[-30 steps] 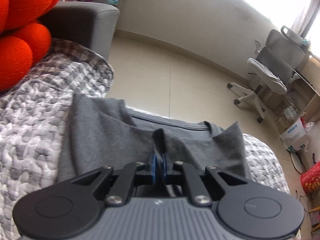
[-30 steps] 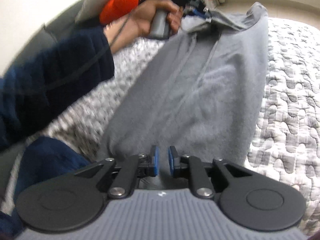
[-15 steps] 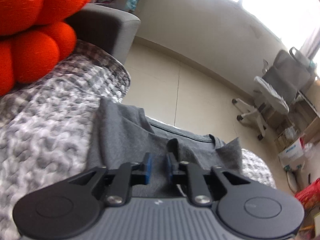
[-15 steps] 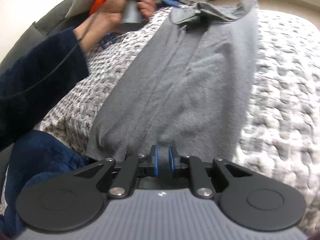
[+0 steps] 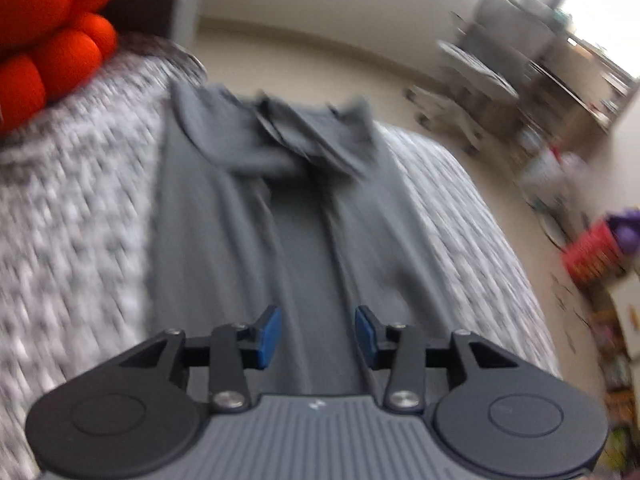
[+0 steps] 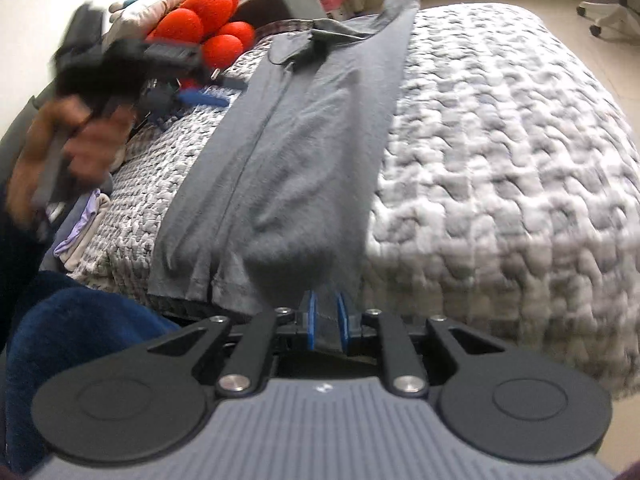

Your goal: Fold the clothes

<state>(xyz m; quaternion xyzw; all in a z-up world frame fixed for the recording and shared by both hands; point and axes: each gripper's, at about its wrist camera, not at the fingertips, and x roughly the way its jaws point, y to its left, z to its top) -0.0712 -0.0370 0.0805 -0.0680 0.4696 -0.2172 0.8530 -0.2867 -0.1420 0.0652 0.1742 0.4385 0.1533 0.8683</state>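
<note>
Fingers [image 6: 343,322] of right gripper [image 6: 325,326] pinch shirt [image 6: 296,152] hem.

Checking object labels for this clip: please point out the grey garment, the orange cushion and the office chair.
grey garment [image 6: 304,152]: right wrist view, middle of the folded body.
orange cushion [image 5: 52,52]: left wrist view, one lower round lobe.
office chair [image 5: 476,76]: left wrist view, blurred seat.
</note>
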